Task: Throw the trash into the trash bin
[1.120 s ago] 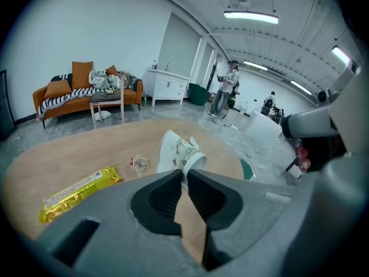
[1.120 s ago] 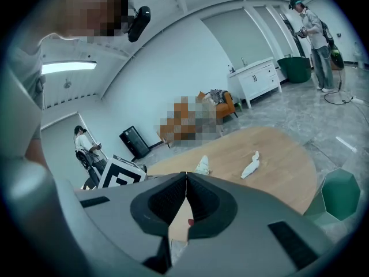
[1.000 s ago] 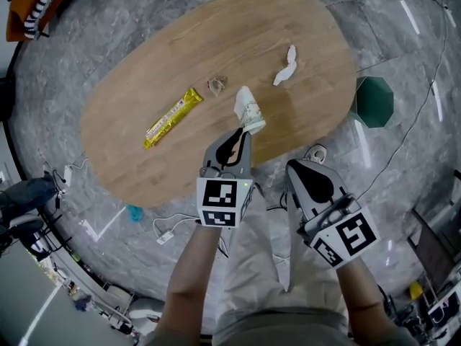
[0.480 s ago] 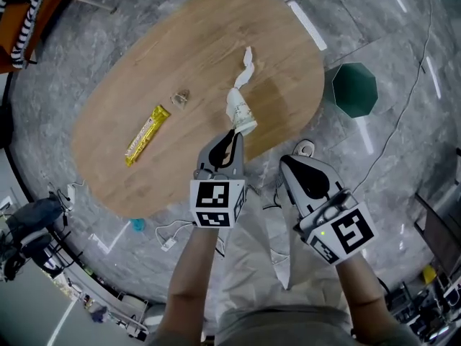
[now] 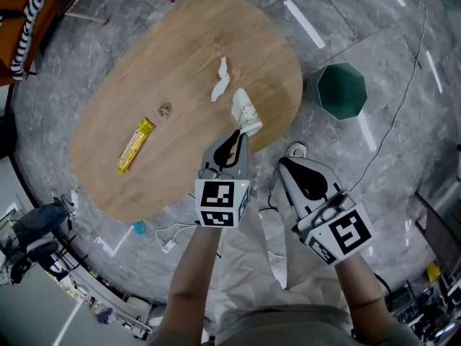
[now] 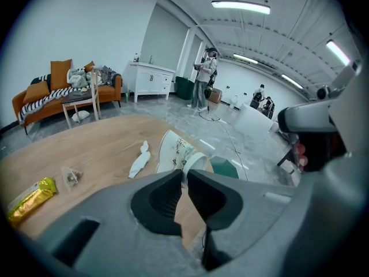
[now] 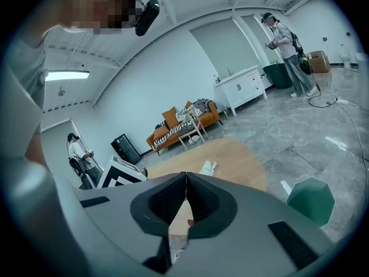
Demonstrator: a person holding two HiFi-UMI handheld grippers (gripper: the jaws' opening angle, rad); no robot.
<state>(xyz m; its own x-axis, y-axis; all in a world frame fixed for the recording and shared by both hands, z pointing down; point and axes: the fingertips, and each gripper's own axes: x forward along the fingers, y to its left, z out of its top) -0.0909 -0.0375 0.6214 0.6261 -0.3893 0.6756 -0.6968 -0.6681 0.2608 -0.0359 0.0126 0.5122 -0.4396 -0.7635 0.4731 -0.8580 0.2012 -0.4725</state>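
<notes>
Head view: white patterned paper cup [image 5: 246,112].

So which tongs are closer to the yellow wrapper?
Left. The left tongs hover right of the yellow wrapper, over the table edge; the right tongs are farther right, past it.

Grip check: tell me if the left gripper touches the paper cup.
Touching. In the left gripper view, the left gripper has its fingers clamped on the paper cup.
</notes>
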